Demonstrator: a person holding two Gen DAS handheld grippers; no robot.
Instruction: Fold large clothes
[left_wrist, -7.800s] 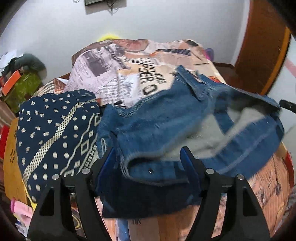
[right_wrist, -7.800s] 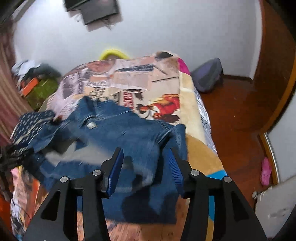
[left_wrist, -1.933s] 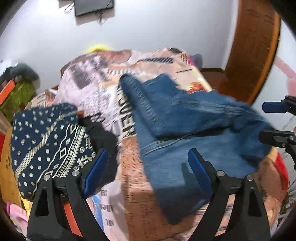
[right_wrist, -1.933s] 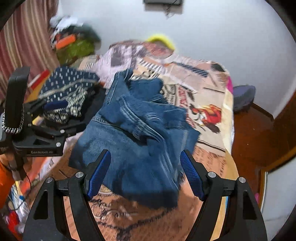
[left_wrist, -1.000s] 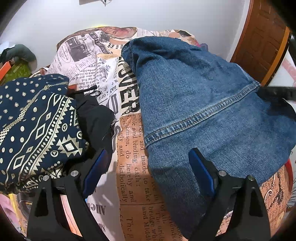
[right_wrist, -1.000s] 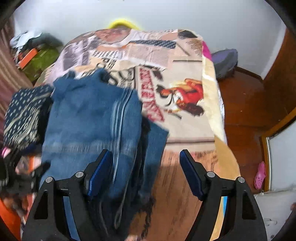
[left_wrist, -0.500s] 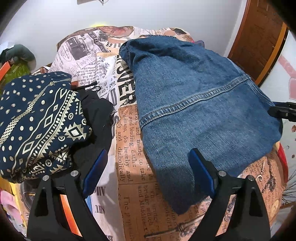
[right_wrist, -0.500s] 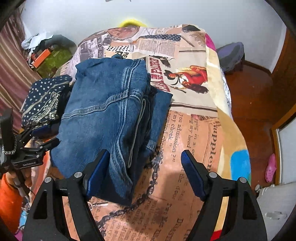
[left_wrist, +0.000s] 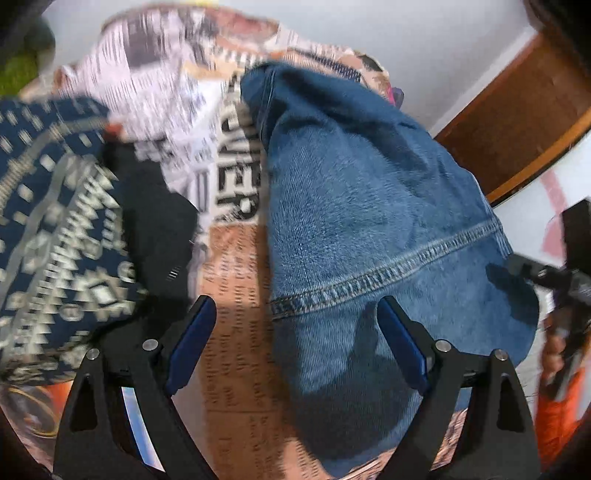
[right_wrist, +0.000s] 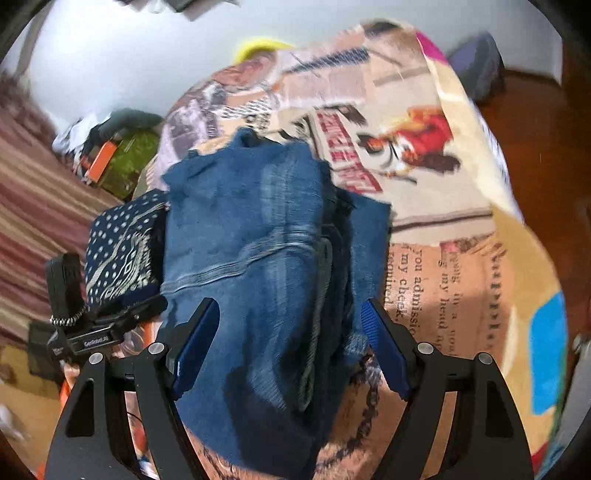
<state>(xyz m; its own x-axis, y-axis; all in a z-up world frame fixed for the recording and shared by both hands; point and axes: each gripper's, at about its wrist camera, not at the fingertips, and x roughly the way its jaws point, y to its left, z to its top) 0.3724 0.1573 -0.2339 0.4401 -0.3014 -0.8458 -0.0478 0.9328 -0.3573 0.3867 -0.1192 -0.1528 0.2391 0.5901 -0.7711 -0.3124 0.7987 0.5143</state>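
A folded blue denim jacket (left_wrist: 369, 221) lies on the newspaper-print bed cover (left_wrist: 236, 332), its seam running across the near part. My left gripper (left_wrist: 295, 332) hovers open over the jacket's near left edge, with nothing between its blue pads. In the right wrist view the same jacket (right_wrist: 258, 240) shows a stack of layers along its right side. My right gripper (right_wrist: 290, 332) is open above the jacket's near end, its fingers either side of the cloth and not pressing it. The left gripper (right_wrist: 110, 325) appears at the jacket's left.
A folded navy patterned garment (left_wrist: 55, 221) and a black one (left_wrist: 159, 229) lie left of the jacket. The bed cover (right_wrist: 461, 258) stretches to the right. A wooden door (left_wrist: 517, 129), a purple bag (right_wrist: 476, 66) on the floor and clutter (right_wrist: 125, 162) by a striped curtain surround the bed.
Both views have tilted and drawn closer to the jacket, with motion blur. The jacket lies folded as before. Both grippers stay open.
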